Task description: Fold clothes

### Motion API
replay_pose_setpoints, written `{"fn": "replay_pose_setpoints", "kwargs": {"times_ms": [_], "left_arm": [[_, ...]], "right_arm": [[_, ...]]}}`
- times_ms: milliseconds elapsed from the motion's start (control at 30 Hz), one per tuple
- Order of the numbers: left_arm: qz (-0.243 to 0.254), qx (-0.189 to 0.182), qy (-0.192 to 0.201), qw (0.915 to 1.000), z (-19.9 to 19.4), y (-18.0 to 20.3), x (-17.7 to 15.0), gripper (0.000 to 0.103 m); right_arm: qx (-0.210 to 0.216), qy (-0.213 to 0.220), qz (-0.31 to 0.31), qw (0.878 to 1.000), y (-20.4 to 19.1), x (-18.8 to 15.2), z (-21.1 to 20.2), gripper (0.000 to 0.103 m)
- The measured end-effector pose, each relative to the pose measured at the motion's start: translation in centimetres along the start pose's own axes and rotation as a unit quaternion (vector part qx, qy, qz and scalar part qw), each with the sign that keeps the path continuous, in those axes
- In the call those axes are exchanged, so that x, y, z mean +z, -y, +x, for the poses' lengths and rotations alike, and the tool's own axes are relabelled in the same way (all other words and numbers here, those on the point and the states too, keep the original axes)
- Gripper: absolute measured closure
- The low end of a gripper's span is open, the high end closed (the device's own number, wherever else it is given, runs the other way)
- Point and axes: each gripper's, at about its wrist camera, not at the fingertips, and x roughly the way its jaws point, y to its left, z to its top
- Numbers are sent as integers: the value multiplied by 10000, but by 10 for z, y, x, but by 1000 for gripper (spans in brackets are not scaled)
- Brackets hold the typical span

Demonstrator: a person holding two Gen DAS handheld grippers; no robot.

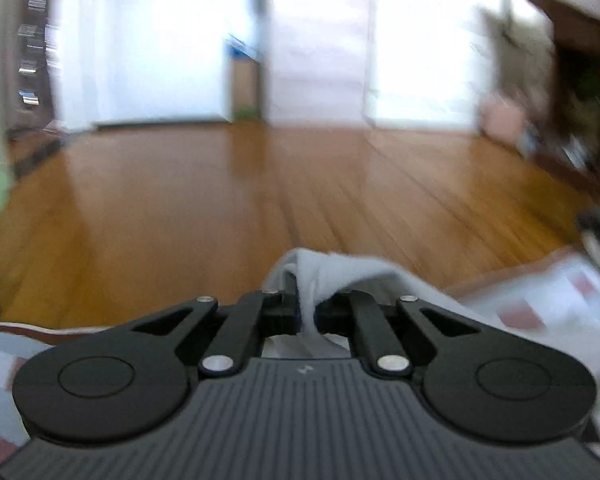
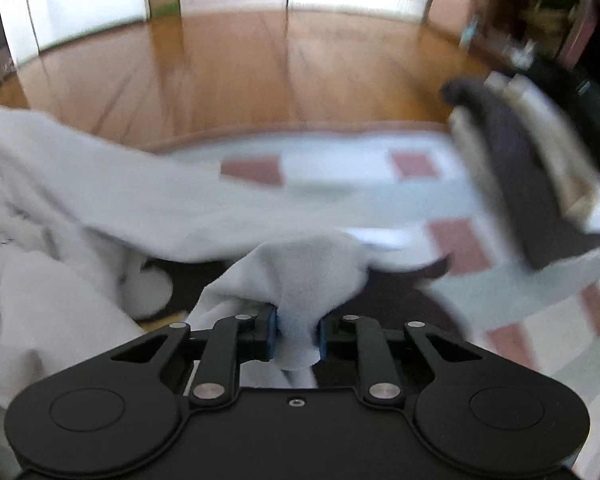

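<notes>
A light grey garment [image 2: 100, 200] hangs stretched between both grippers above a checked rug. My left gripper [image 1: 308, 312] is shut on a bunched edge of the grey garment [image 1: 340, 272], lifted over the floor. My right gripper [image 2: 298, 336] is shut on another fold of the same cloth, which drapes away to the left in the right wrist view. Both views are blurred by motion.
A white, grey and dusty-red checked rug [image 2: 340, 168] lies below on a wooden floor [image 1: 260, 184]. A stack of folded dark and cream clothes [image 2: 532, 168] sits on the rug at right. Furniture and clutter [image 1: 572, 92] stand along the right wall.
</notes>
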Motion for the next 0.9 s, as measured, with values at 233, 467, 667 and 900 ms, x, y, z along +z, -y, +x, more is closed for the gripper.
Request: {"fn": "replay_pose_setpoints", "kwargs": {"times_ms": [233, 467, 667, 900], "left_arm": [[-1091, 725, 680, 9890, -77, -66, 46, 99], [-892, 450, 1662, 9810, -126, -71, 129, 98], [-1086, 60, 500, 9928, -37, -74, 167, 30], [-1645, 304, -1071, 9801, -28, -71, 9, 13]], "right_arm": [[-386, 1097, -622, 9913, 53, 53, -60, 84], [-1020, 2244, -545, 9676, 95, 152, -86, 85], [-1215, 2720, 618, 9526, 92, 223, -33, 48], [1495, 948, 1601, 9711, 43, 124, 41, 43]]}}
